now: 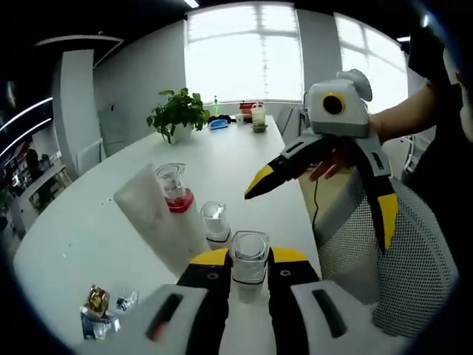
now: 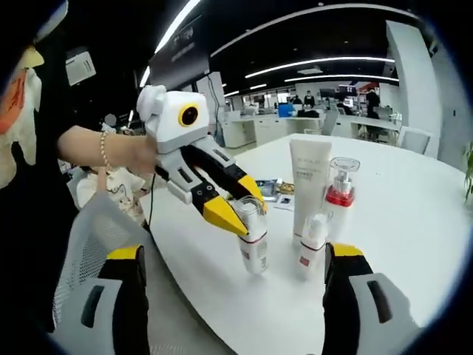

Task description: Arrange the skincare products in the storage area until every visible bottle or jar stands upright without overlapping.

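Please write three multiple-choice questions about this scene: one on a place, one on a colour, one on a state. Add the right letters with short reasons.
1. Where does the potted plant stand?
A. At the far end of the table
B. On a wooden shelf
C. On the floor

2. Which colour is the collar of the pump bottle?
A. Blue
B. Red
C. Green

3. What are the left tongs doing?
A. Hanging open and empty
B. Gripping a spoon
C. Gripping the clear-capped bottle

Answers:
1 A: the pot rests on the white tabletop, far from the camera.
2 B: a red ring sits below its clear cap.
3 C: both jaws press the bottle's sides.
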`<state>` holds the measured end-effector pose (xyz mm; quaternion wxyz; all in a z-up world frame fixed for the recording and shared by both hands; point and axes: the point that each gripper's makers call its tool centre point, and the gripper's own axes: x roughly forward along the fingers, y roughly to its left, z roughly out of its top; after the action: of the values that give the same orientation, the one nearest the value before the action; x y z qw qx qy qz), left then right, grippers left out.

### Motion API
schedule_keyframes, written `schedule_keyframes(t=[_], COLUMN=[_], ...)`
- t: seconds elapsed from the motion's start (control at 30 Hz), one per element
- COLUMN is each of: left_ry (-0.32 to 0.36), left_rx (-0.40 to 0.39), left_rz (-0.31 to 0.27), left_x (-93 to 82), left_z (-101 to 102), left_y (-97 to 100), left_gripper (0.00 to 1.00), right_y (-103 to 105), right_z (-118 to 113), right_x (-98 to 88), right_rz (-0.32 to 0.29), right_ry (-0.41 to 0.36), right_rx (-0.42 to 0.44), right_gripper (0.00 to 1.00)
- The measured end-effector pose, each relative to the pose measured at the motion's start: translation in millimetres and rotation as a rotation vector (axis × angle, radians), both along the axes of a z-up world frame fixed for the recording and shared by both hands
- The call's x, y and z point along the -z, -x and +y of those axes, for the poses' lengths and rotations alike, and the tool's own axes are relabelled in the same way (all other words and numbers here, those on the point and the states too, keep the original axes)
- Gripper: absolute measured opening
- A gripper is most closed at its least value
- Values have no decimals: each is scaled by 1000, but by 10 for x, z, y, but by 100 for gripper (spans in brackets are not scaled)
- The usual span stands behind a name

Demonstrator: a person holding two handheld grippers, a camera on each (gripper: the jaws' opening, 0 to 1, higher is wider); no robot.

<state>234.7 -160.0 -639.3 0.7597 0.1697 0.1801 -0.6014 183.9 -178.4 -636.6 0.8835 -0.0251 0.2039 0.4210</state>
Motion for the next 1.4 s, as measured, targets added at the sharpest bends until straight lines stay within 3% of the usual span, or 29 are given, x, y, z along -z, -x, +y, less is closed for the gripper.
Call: schedule_keyframes(t=[0.37, 0.57, 1.4], left_ry=[-5, -1, 21], left_rx=[-15, -19, -27], left_rz=[2, -1, 10], left_x=[92, 162, 227], left_z=[-21, -75, -206], left_y=[-240, -366, -509], left_gripper=[22, 22, 20], right_y=[-134, -173, -166], right_z=[-154, -220, -210], right_x=[146, 132, 204], right_rz=[-8, -7, 10], right_ry=[55, 35, 66], right_rx=[84, 117, 112], right_gripper=[100, 100, 100])
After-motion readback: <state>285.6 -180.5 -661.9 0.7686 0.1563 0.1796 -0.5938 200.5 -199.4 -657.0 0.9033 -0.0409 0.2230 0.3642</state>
